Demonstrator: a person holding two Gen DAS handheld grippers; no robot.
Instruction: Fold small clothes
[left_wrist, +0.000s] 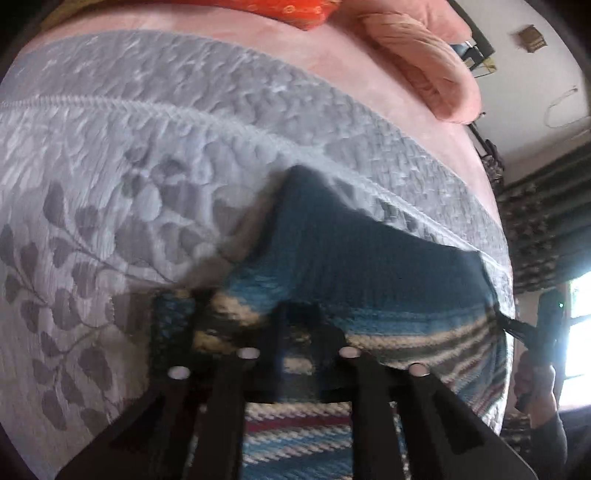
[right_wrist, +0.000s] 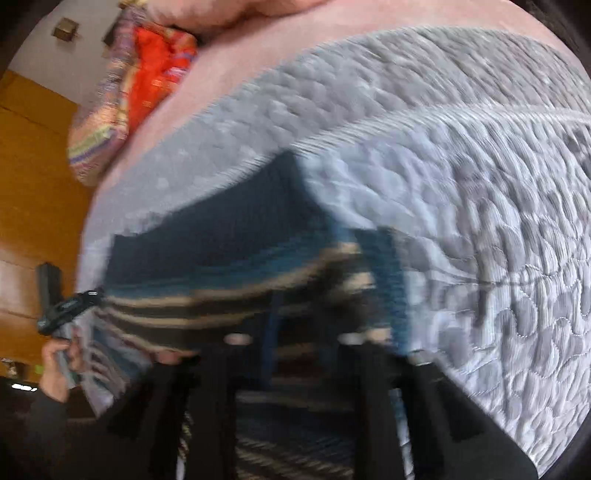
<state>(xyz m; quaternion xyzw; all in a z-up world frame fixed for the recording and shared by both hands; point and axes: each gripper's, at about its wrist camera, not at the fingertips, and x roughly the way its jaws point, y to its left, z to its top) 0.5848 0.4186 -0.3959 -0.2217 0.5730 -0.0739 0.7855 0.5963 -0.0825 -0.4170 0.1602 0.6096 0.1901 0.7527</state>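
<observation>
Striped knit garment (left_wrist: 332, 251) lay on grey quilt (left_wrist: 147, 147), near edge lifted by 2 grippers: left gripper (left_wrist: 299, 328) and right gripper (right_wrist: 291, 332), jaws apparently pinching fabric. Fold mid-way; next, carry edge forward evenly.

A small knitted sweater (left_wrist: 354, 254) lies on a grey quilted bedspread (left_wrist: 155, 155), its far part plain dark blue and its near part banded in blue, cream, dark and red stripes. The far edge rises to a peaked corner. From the right wrist view the same sweater (right_wrist: 236, 236) is blurred, its striped band running across the near side.
</observation>
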